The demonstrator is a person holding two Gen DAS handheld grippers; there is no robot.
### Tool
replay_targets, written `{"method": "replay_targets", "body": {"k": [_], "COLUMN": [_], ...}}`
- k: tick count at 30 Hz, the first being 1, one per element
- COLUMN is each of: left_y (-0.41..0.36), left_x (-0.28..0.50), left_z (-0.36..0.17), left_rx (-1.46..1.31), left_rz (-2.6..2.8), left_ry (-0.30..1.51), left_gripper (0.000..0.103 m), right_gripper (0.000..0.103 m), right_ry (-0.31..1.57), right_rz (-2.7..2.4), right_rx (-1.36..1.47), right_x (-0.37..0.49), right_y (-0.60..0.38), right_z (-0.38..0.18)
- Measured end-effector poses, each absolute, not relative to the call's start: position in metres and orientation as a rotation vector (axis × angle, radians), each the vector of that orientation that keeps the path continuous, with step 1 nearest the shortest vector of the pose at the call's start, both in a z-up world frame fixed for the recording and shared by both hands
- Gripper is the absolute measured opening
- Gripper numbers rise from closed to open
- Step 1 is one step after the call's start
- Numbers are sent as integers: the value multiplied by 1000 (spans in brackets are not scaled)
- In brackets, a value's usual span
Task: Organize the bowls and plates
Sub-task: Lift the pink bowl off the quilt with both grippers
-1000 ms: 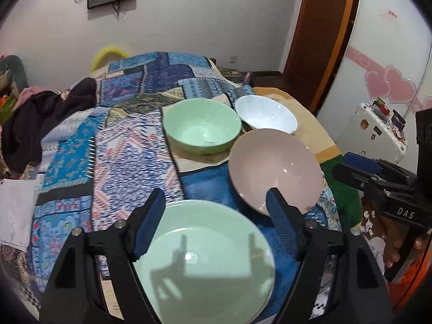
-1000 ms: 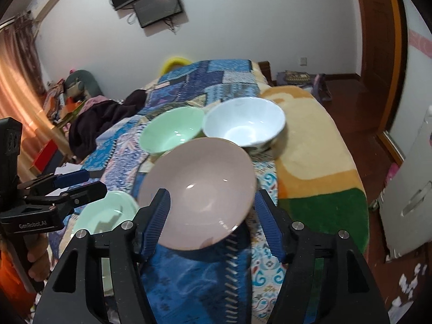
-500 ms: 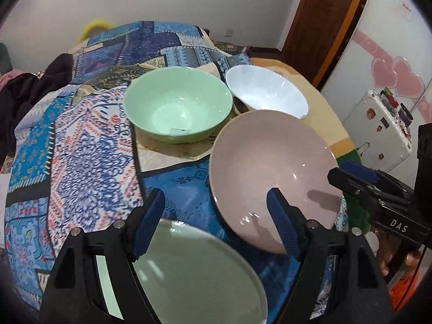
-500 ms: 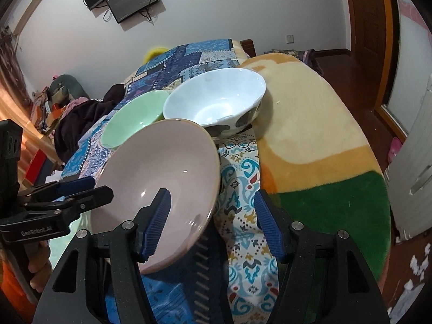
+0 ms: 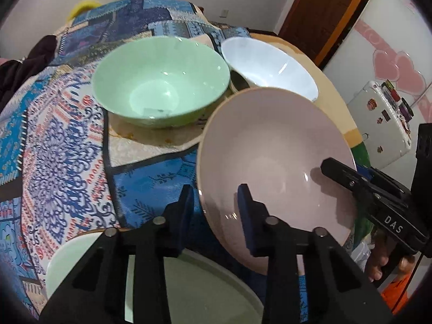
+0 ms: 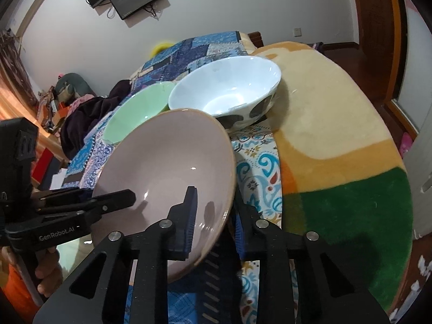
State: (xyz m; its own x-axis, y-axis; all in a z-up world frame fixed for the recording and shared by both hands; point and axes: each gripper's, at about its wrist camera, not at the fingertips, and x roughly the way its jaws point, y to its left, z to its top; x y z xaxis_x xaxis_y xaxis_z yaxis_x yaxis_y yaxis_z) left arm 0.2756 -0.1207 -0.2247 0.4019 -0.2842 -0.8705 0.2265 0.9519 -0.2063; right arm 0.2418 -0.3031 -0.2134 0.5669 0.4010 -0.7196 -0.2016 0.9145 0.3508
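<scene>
A wide pink plate point(image 5: 270, 148) point(image 6: 167, 156) sits tilted over the quilt between both grippers. My left gripper point(image 5: 216, 208) has the plate's left rim between its blue pads, one pad inside and one beneath, and its jaws are closing on it. My right gripper point(image 6: 214, 216) is shut on the opposite rim, and one of its fingers point(image 5: 332, 167) shows over the plate's inside. Behind the plate stand a green bowl point(image 5: 162, 81) point(image 6: 135, 108) and a white bowl point(image 5: 270, 62) point(image 6: 226, 86). A pale green plate point(image 5: 202, 291) lies under my left gripper.
The dishes rest on a bed with a blue patchwork quilt point(image 5: 54, 148) and a yellow and green blanket point(image 6: 337, 135). Dark clothes point(image 6: 89, 113) lie at the bed's left. A white sticker-covered box point(image 5: 378, 124) and a wooden door point(image 5: 324, 13) stand to the right.
Both grippers came down and forward onto the pink plate. Their jaws, wide apart before, have closed on its opposite rims. The green plate has slid under the left gripper.
</scene>
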Motion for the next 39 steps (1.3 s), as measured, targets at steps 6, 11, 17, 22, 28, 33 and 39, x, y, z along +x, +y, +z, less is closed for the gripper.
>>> {"method": "replay_targets", "body": {"k": [6,11,17,22,28,33,39], "left_y": [-129,-129,-130,-129,-121,-113,-99], "left_x": [274,271,262,251,236,221,203], "left_z": [-223,-218,-208,-199,-184,-174,-166], "left_rx": [-35,-38,-30,-26,-38,-41,-48], "left_rz": [-329,-327,-337,-354,-360,-350,-340], "left_ry": [1104,1100,1076,1055,1016,998,987], "left_gripper": [27,27,27,27,27,27,27], "right_gripper": [22,22,22,22,22,22,22], "right_ry": [900,896,868,844,821,814,808], "right_rz": [350,345,338,351,374,398,430], "right_rx": [244,249,247,253,238,240,228], "right_x": [239,234,228,223,216,210,204], "right_y": [-304,-303,-302,-300,-289,-278,-263], "right_z": [-209,-205,-192,-183,-173,-169,-164]}}
